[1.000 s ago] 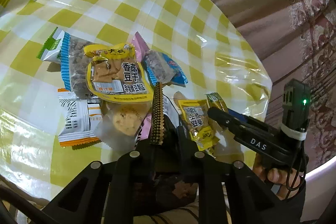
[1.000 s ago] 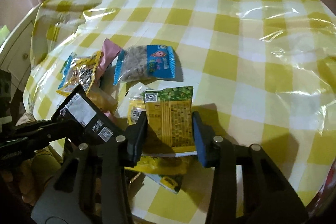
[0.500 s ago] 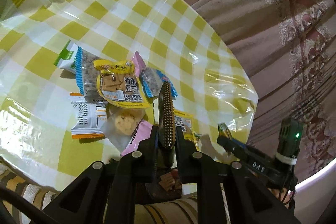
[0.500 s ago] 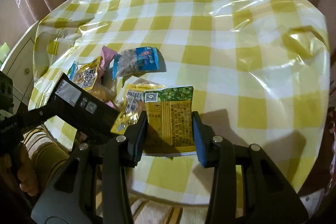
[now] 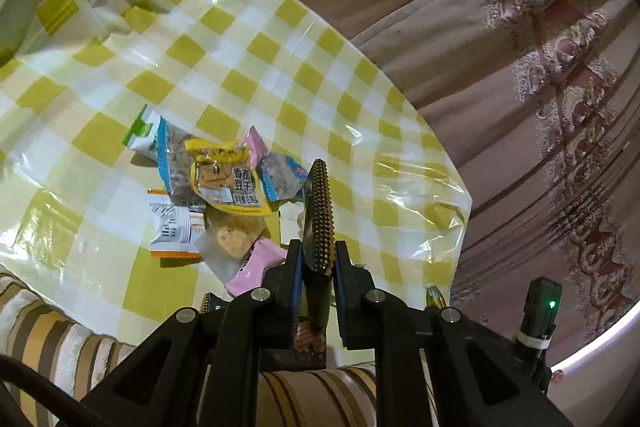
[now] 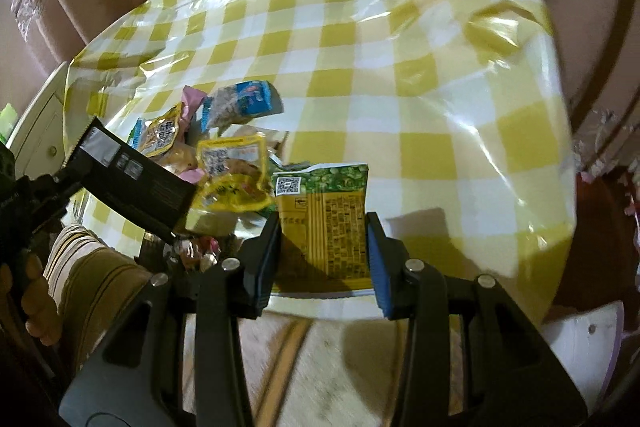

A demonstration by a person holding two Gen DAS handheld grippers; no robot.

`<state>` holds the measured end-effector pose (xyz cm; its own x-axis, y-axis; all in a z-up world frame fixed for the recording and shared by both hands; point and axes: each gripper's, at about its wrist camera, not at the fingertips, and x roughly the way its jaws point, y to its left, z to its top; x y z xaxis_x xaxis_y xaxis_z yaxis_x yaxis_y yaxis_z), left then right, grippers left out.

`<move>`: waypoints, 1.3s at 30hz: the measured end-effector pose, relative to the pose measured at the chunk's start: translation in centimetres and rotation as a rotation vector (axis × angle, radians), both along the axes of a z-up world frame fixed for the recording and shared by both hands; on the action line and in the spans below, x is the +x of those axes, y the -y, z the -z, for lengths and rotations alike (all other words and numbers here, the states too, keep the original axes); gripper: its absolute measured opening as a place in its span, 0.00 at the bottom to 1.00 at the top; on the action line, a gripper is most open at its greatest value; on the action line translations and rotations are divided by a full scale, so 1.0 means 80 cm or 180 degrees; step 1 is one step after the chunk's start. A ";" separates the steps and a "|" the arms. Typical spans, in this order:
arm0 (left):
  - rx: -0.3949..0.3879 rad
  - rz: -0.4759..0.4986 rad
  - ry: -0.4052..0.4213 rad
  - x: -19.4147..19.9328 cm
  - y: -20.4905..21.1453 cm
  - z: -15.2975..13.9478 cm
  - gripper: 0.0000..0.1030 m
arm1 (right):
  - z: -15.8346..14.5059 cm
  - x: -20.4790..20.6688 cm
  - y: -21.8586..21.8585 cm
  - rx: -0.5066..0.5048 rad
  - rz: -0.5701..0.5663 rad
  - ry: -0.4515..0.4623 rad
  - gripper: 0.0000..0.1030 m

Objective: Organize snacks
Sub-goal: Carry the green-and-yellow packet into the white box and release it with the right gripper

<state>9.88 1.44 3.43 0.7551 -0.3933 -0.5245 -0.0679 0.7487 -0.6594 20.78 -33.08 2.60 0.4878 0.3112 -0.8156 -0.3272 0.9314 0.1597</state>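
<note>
The left gripper (image 5: 318,259) is clamped on a dark packet (image 5: 318,203), seen edge-on with its serrated seal pointing up at 12 o'clock; in the right wrist view the same dark packet juts in from 9 o'clock over the bench edge. The right gripper (image 6: 323,247) is clamped on a green-and-yellow packet (image 6: 326,219), held by its two sides above the near edge of the bench (image 6: 400,67). Below both grippers lies striped fabric (image 5: 60,331). A hand (image 6: 38,307) shows at the left edge of the right wrist view.

Beyond the grippers, the remaining snacks lie in a loose overlapping pile (image 5: 216,187) on the yellow-checked bench: a pink packet (image 5: 256,263) nearest, then a clear-wrapped biscuit (image 5: 230,235) and a white-and-orange packet (image 5: 174,227), a yellow packet (image 5: 228,183) on top, and blue-edged packets (image 5: 280,177) behind it. Pink curtains (image 5: 520,67) hang behind the bench.
</note>
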 end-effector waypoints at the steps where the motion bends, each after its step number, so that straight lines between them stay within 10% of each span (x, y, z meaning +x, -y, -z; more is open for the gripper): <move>1: 0.0008 -0.0009 0.0012 -0.002 0.000 -0.002 0.14 | -0.001 -0.003 0.007 0.0004 0.0031 -0.0007 0.43; 10: 0.0022 0.0081 0.0151 -0.019 0.018 -0.030 0.14 | -0.010 -0.031 0.082 0.0006 0.0413 0.0010 0.43; 20: -0.0063 0.0868 0.0217 -0.010 0.142 -0.051 0.14 | 0.004 -0.077 0.200 -0.0052 0.1032 -0.0079 0.43; 39: 0.0448 0.2324 -0.0454 0.000 0.425 0.011 0.15 | 0.144 -0.135 0.404 -0.0522 0.1892 -0.0779 0.43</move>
<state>9.84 -32.52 2.53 0.2495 -0.6896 -0.6798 0.3999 0.7128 -0.5763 10.01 -65.39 -8.90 0.3326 -0.0914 -0.9386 0.2776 0.9607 0.0048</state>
